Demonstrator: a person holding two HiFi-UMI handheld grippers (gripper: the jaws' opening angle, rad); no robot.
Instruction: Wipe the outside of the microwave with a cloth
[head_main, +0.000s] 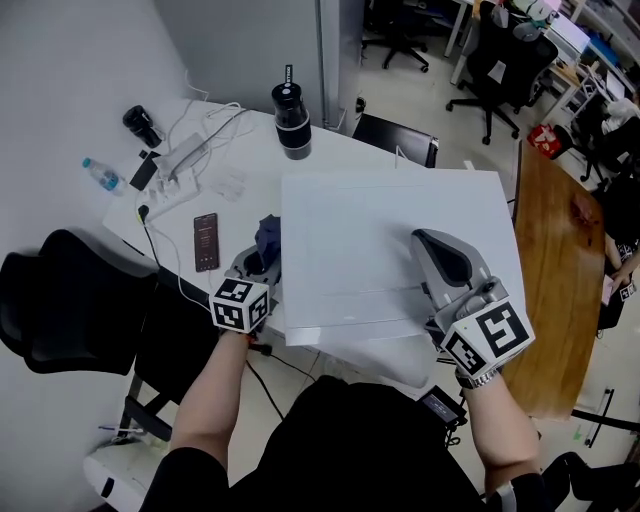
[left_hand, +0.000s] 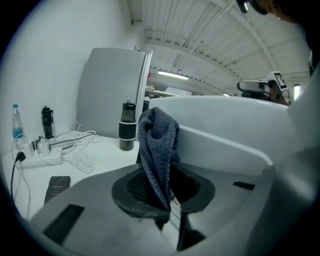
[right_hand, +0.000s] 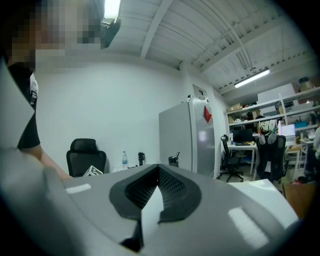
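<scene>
On the white desk (head_main: 240, 160), the white microwave (head_main: 390, 250) takes up the near right part, its flat top filling the middle of the head view. At the microwave's left side wall, the left gripper (head_main: 258, 268) has its jaws clamped on a dark blue cloth (head_main: 268, 236). The cloth lies right against that wall, close to its upper edge.

The left gripper view shows the same grip. The knitted cloth (left_hand: 157, 145) stands up in a bunched fold from between the black pads of the left gripper (left_hand: 165, 197), with the microwave's pale side just behind it.

The right gripper (head_main: 425, 240) lies on the microwave's top toward its near right corner, pointing across the top. In its own view the right gripper (right_hand: 159, 170) has its jaws pressed together at the tips, with nothing between them.

Left of the microwave a dark phone (head_main: 206, 241) lies flat on the desk. Farther back are a power strip (head_main: 185, 155) with white cables, a black tumbler (head_main: 291, 120) near the far edge and a small water bottle (head_main: 100, 175) at the left edge.
</scene>
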